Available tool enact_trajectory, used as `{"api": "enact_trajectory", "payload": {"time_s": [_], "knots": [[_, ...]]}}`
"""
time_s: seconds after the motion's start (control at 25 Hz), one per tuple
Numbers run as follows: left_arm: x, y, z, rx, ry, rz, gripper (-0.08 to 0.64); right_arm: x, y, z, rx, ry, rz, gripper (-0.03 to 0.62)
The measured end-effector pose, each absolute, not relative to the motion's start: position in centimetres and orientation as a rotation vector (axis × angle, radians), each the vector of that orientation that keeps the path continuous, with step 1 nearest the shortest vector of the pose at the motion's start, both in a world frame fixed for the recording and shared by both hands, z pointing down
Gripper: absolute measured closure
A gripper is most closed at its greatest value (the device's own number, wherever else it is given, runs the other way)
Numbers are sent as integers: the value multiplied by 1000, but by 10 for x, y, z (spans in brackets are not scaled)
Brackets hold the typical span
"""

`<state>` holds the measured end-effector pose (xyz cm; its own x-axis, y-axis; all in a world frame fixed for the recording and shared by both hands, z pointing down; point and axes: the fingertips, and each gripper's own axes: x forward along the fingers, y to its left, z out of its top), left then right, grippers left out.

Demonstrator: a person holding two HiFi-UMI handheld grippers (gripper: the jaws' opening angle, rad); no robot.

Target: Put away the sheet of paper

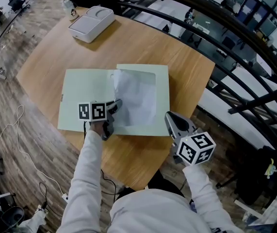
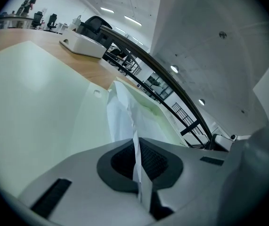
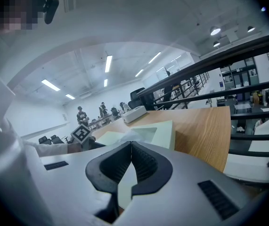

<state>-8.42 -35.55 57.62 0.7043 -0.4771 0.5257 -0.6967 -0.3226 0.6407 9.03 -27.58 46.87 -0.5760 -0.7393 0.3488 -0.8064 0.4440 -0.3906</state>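
Note:
An open pale green folder (image 1: 85, 96) lies on the round wooden table (image 1: 143, 38). A crumpled white sheet of paper (image 1: 137, 96) rests on the folder's right half, its left edge lifted. My left gripper (image 1: 116, 103) is shut on that edge; in the left gripper view the sheet (image 2: 125, 121) runs upright between the closed pads of the left gripper (image 2: 136, 147). My right gripper (image 1: 169, 118) hovers off the folder's front right corner, shut with nothing in it. The right gripper view shows the right gripper (image 3: 131, 145) with pads together and the folder (image 3: 165, 132) beyond.
A white boxy device (image 1: 91, 22) sits at the table's far edge. Black railing bars (image 1: 216, 28) run past the table's right side, with a lower floor beyond. A cable (image 1: 22, 140) trails on the wooden floor at the left.

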Motion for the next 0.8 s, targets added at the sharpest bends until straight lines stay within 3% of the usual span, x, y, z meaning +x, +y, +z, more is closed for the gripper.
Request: {"api": "enact_trajectory", "payload": {"time_s": [0.8], "knots": [[-65, -350, 576, 2036, -869, 436, 533, 91, -277, 466, 1369, -2572, 793, 565]]}}
